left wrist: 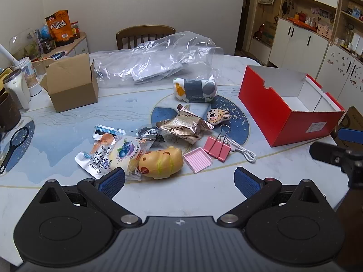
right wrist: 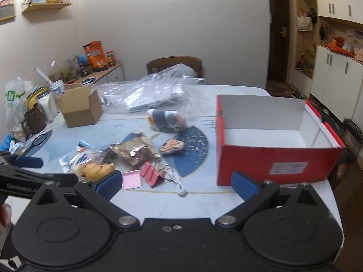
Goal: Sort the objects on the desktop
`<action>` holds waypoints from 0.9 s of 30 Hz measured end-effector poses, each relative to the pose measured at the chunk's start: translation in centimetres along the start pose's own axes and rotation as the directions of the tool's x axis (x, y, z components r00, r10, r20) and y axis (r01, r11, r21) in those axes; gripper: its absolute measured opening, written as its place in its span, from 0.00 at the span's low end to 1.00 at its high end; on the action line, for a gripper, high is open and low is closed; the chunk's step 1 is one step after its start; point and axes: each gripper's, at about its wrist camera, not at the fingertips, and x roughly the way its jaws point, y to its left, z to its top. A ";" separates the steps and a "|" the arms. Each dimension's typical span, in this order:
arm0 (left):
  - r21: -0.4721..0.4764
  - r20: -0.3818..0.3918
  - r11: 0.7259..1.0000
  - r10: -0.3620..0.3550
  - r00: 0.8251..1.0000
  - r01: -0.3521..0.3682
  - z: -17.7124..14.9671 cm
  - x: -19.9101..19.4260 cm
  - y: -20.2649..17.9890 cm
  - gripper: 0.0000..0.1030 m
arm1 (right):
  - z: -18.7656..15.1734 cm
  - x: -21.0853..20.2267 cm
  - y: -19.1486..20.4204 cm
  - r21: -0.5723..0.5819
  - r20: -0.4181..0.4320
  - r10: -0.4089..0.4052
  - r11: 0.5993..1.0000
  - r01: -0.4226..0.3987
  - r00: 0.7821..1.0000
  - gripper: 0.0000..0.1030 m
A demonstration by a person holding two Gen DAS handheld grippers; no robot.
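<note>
A heap of small objects lies mid-table: a yellow toy animal, snack packets, gold wrappers, a pink binder clip, a pink tray, a white cable, a plush charm and a wrapped roll. An open red box stands at the right, seemingly with nothing in it. My left gripper hovers open just short of the toy. My right gripper is open above the near table edge, between the white cable and the red box.
An open cardboard box stands at the left, with cups and jars beyond it. A crumpled clear plastic bag covers the far side. A black magnifier lies at the left edge. A chair stands behind the table.
</note>
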 end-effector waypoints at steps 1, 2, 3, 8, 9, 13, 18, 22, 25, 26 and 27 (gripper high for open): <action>-0.002 0.002 1.000 -0.003 1.000 0.003 0.0 0.1 0.1 1.00 | 0.0 0.2 0.2 -0.012 -0.003 0.001 1.000 -0.001 1.000 1.00; -0.004 0.005 1.000 -0.006 1.000 0.006 0.1 0.2 0.3 1.00 | 0.1 0.3 0.3 -0.023 -0.003 0.001 1.000 -0.001 1.000 1.00; -0.008 0.007 1.000 -0.006 1.000 0.006 0.2 0.3 0.4 1.00 | 0.2 0.5 0.3 -0.033 -0.007 -0.001 0.999 0.001 1.000 1.00; -0.023 0.018 1.000 0.001 1.000 -0.001 0.5 0.9 1.4 1.00 | 0.3 2.0 0.4 -0.038 -0.025 0.008 0.999 -0.009 1.000 1.00; -0.023 0.021 1.000 0.007 1.000 -0.007 0.6 1.1 1.6 1.00 | 0.3 2.2 0.4 -0.034 -0.030 0.008 0.999 -0.009 1.000 1.00; -0.022 -0.004 0.998 0.056 0.998 -0.056 1.0 2.2 2.5 1.00 | 0.2 3.4 0.6 -0.035 -0.037 0.004 0.999 -0.006 0.999 0.99; -0.042 -0.007 0.997 0.060 0.998 -0.060 1.2 3.6 4.3 1.00 | 0.1 5.5 1.2 -0.055 -0.055 -0.003 0.998 0.000 0.998 0.96; -0.057 -0.003 0.994 0.089 0.996 -0.089 1.5 5.1 6.1 1.00 | -0.2 7.4 1.4 -0.055 -0.085 -0.005 0.999 0.000 0.996 0.92; -0.060 -0.006 0.994 0.087 0.996 -0.088 1.8 6.3 7.3 1.00 | -0.4 8.9 1.5 -0.061 -0.103 -0.013 0.998 0.007 0.995 0.89; -0.055 -0.009 0.995 0.085 0.996 -0.086 1.8 6.7 7.5 1.00 | -0.5 9.4 1.5 -0.063 -0.112 -0.018 0.998 0.011 0.994 0.86; -0.050 -0.013 0.995 0.087 0.996 -0.087 1.8 7.1 7.8 1.00 | -0.6 10.0 1.4 -0.064 -0.122 -0.021 0.998 0.013 0.992 0.84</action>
